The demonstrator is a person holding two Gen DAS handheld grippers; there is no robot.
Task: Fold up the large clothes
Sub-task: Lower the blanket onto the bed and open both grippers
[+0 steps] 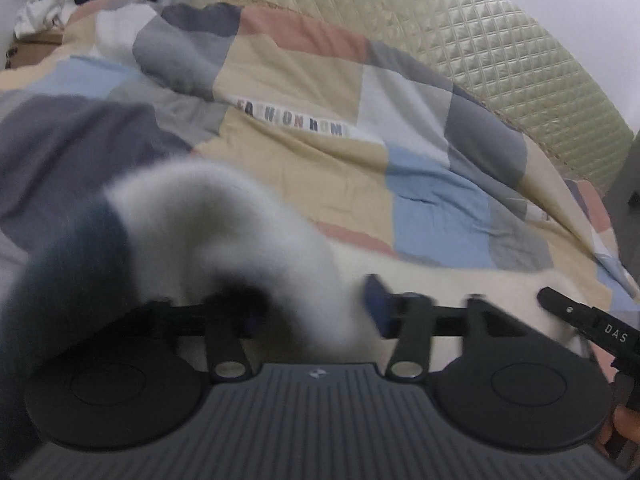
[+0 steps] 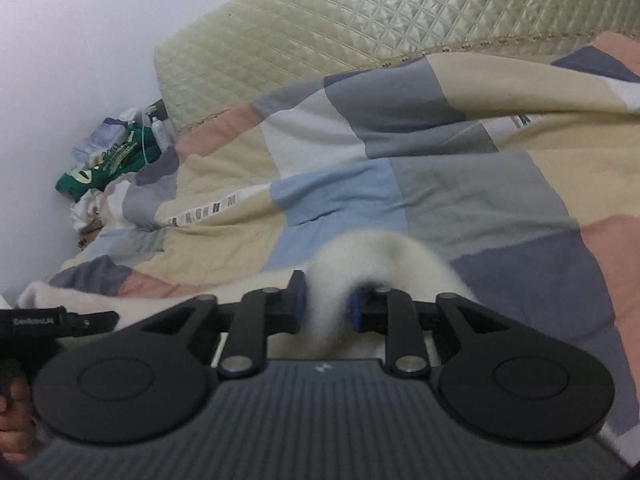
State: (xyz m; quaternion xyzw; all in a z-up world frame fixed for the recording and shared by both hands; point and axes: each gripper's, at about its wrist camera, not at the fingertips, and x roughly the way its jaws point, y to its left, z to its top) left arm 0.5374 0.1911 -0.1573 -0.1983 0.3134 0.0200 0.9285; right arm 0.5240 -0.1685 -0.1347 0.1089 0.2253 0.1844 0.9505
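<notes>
Left tool open, white garment looped loosely between its fingers; right tool partly open around a garment fold, over the quilt.

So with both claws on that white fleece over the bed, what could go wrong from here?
1. The left claw stands wide, with fleece looped between its fingers: that corner may drop unevenly.
2. The right claw has fleece bunched between its pads, so it may snag.
3. The rumpled quilt underneath could spoil a flat fold.
</notes>
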